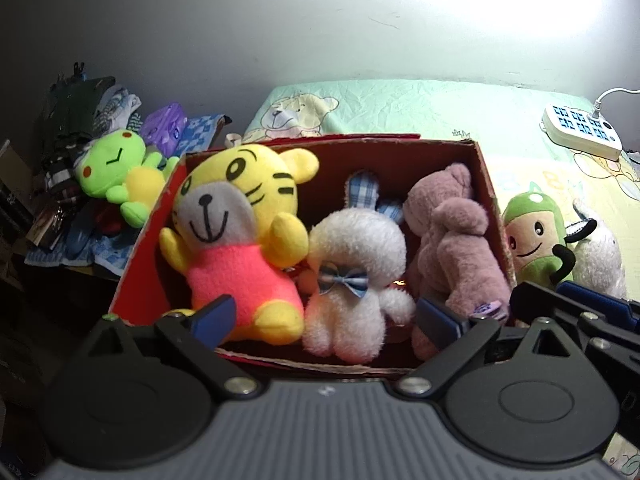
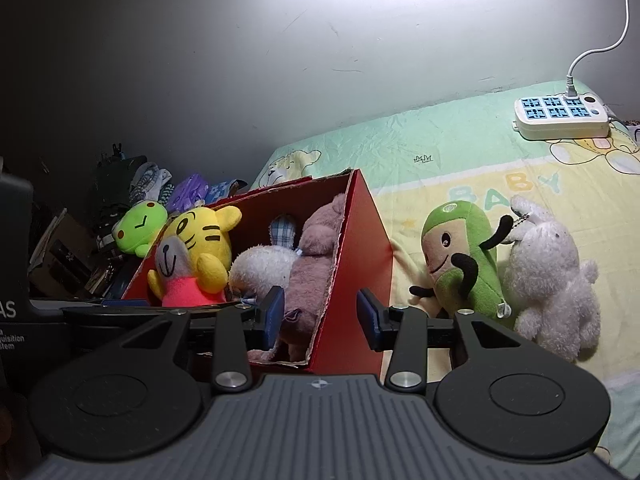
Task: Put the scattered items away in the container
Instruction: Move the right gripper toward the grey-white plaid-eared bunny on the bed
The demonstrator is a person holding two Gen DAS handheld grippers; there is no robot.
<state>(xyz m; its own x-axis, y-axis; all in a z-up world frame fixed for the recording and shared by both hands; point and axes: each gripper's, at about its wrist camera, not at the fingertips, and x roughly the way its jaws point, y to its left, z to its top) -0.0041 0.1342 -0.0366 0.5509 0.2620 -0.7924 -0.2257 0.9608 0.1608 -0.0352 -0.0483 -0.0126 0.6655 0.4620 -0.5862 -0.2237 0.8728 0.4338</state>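
Green avocado plush on bed outside red box: light, squashy, pinch mid-body; left tongs and right tongs both released, empty.

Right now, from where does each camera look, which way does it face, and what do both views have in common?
Left wrist: sits on the left gripper, looking down into the red box; its open fingers frame the white rabbit; the right gripper shows at right.
Right wrist: sits on the right gripper, facing the box's right wall and the bed; its fingers stand open, holding nothing.
Shared: box, yellow tiger, green plush, power strip.
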